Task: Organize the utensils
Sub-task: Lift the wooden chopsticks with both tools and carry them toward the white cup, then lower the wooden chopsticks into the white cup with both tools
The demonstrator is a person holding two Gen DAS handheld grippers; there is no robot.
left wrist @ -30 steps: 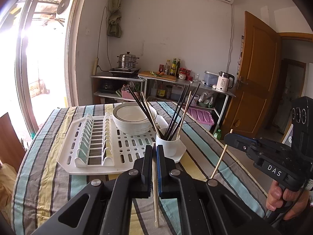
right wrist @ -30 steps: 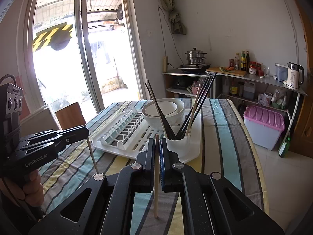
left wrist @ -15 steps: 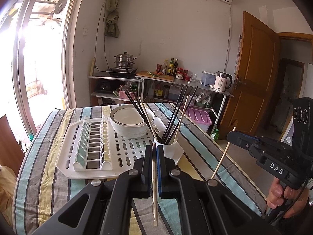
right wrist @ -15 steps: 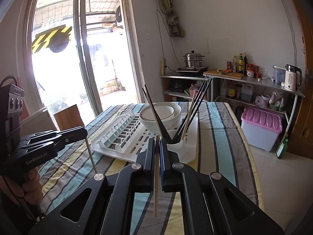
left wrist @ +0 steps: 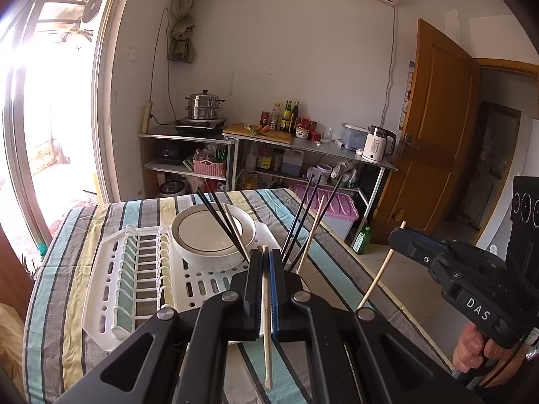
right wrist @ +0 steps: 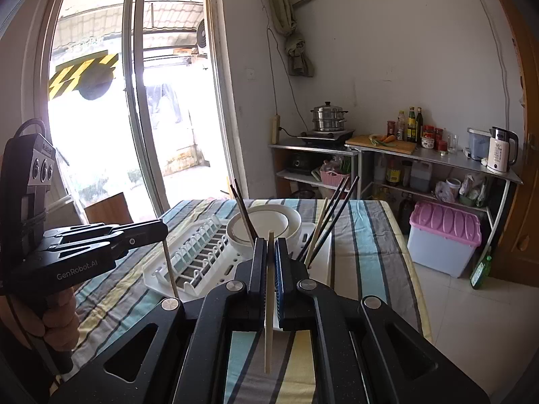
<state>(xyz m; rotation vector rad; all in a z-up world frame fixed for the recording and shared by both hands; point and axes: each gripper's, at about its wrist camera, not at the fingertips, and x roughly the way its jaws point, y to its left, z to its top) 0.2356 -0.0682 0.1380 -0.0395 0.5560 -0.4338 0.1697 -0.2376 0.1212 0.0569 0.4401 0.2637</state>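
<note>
Left gripper (left wrist: 265,252) is pinching a pale wooden chopstick (left wrist: 266,320) w/ jaws pressed tight, stick hanging near-upright above the striped tablecloth (left wrist: 57,286). Right gripper (right wrist: 270,245) is clamping a second pale chopstick (right wrist: 268,309) the same way. White holder cup is mostly hidden behind the jaws; dark chopsticks (left wrist: 303,222) are fanning out of it at 12 o'clock, beside the white bowl (left wrist: 212,235) on the drying rack (left wrist: 101,289).
</note>
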